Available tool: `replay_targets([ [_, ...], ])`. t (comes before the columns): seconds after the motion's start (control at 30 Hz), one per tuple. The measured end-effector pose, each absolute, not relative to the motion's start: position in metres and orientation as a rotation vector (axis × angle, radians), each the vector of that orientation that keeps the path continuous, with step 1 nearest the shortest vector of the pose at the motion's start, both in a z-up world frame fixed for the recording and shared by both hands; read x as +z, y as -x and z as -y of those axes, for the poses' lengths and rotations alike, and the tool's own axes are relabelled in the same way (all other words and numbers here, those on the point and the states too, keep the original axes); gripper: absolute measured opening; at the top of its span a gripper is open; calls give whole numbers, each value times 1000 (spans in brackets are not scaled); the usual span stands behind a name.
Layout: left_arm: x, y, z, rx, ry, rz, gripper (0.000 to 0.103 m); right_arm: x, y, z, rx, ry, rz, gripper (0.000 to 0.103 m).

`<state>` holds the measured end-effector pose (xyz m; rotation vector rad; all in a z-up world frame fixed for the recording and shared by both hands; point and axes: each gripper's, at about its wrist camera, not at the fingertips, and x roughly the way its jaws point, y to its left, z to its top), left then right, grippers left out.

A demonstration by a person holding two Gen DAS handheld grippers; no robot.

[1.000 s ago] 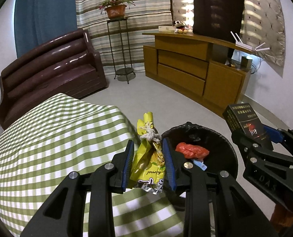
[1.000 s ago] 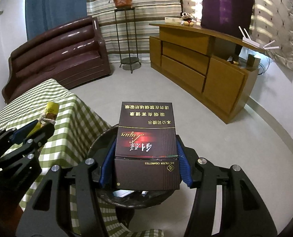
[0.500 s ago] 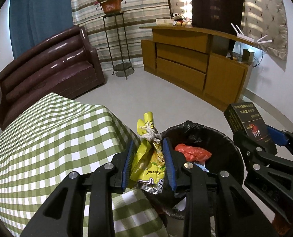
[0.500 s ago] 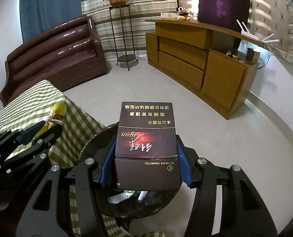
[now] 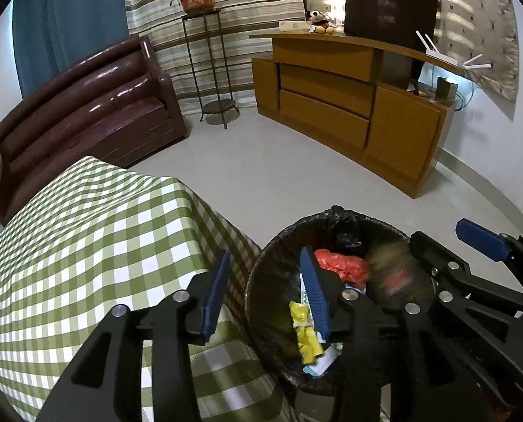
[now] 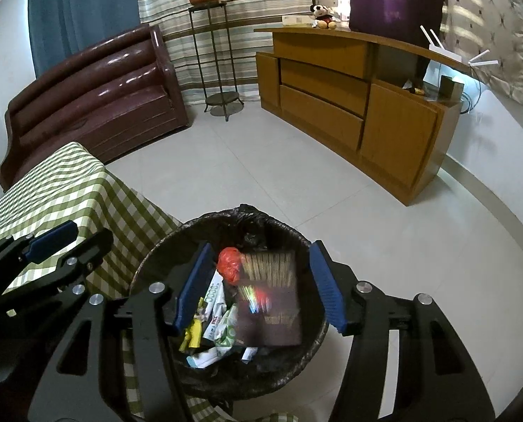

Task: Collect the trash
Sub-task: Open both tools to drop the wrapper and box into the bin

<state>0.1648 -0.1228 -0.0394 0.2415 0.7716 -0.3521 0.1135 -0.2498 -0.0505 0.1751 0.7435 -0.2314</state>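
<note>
Both grippers, left (image 5: 265,292) & right (image 6: 261,288), hang wide open over lined trash bin (image 6: 177,235), so cigarette box (image 6: 270,313) & yellow wrapper (image 5: 305,334) land inside.

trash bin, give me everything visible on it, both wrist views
The trash bin is round, dark and open-topped, lined with a crinkled black bag bunched over its rim. It stands upright on the pale floor, right beside the draped green-checked tablecloth. Inside: a red crumpled bag, a yellow wrapper, white-green packets, and a dark cigarette carton, motion-blurred. Both open claws hover above.
</note>
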Motion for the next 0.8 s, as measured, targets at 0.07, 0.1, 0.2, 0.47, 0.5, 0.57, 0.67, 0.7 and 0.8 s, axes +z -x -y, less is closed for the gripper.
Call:
replay_targets([
  [0.07,-40,-165,122,-350,-240,-773,46,-51,-113,251,-236,-178,-743,57],
  [0.1,-39,-165,122,-349,-239,-773,48,-51,-113,252,-238,-180,-743,57],
  [0.2,-39,-166,122,-348,-239,-773,49,-51,-112,253,-242,-183,-742,57],
  [0.47,-39,-166,121,-348,-233,-769,60,-51,-109,256,-260,-185,-740,57],
  [0.5,-39,-166,121,-347,-234,-768,61,-52,-109,256,-263,-185,-741,58],
  [0.57,-39,-165,121,-347,-232,-766,64,-52,-108,257,-271,-188,-739,63],
  [0.67,-38,-165,121,-348,-230,-760,68,-52,-106,258,-283,-190,-738,64],
  [0.7,-38,-165,121,-348,-230,-760,70,-52,-105,258,-285,-190,-738,66],
  [0.8,-37,-164,121,-348,-228,-759,72,-52,-103,259,-293,-189,-735,67],
])
